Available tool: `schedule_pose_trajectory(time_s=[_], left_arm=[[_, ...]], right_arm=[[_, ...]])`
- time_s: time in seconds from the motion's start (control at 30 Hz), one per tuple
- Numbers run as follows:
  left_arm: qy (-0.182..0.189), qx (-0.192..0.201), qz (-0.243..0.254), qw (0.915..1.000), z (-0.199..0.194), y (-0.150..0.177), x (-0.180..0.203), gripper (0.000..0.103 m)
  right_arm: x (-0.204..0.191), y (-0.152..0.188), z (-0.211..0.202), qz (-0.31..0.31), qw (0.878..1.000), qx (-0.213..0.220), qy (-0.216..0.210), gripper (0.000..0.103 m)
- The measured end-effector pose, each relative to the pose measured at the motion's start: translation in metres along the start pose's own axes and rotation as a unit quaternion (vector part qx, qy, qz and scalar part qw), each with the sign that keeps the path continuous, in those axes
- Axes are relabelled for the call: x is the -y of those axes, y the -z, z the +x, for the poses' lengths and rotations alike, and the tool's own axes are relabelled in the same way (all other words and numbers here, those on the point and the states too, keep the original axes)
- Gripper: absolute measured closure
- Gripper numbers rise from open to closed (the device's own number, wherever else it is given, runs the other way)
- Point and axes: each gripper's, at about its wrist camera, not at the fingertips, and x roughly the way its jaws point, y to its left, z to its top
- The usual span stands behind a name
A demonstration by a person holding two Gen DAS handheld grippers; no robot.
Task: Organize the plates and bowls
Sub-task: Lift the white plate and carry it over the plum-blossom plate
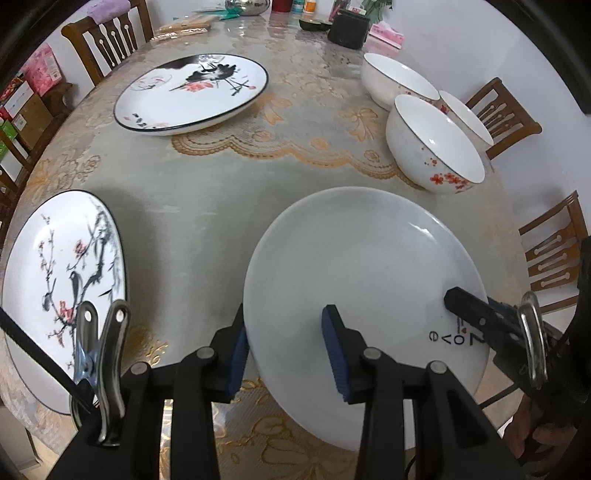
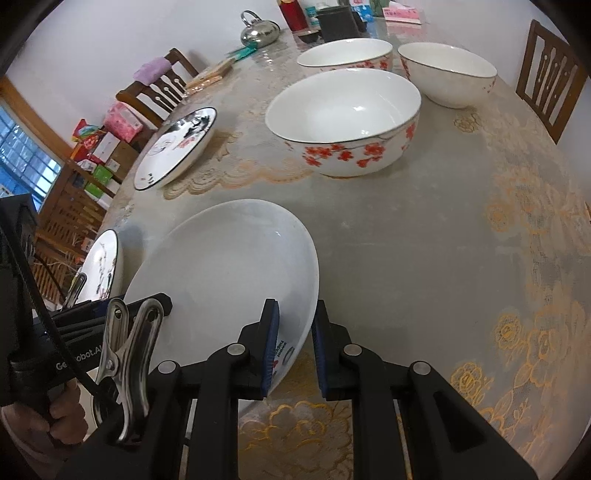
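Both hand-held grippers, angled steeply down, clamp white plate (image 1: pixel 354 266) rim: left (image 1: pixel 288 354), right (image 2: pixel 295 347).

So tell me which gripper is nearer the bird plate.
Left. The left gripper grips the white plate at the rim next to the bird plate; the right gripper clamps the opposite rim, farther away.

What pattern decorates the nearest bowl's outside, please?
Red blossoms on white bowl, clearest in right wrist view.

Home dining room: lace-clothed table (image 1: pixel 207 192), wooden chairs (image 1: pixel 107 40), kettle (image 2: pixel 260 31).
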Motion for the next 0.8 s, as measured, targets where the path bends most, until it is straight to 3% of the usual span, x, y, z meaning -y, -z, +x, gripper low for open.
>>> schedule_pose_trajectory(time_s=[0.37,0.8], left_arm=[[-0.010,0.029,-0.025,0.9992,-0.024,0.014,-0.018,0.063],[-0.018,0.057,-0.073,0.9956,-0.056,0.025,-0.078,0.064]], right_arm=[[-0.025,0.005,-0.008,-0.023,0.999,0.015,-0.016,0.084],[-0.081,0.004,-0.004,-0.059,0.997,0.021,-0.038,0.084]])
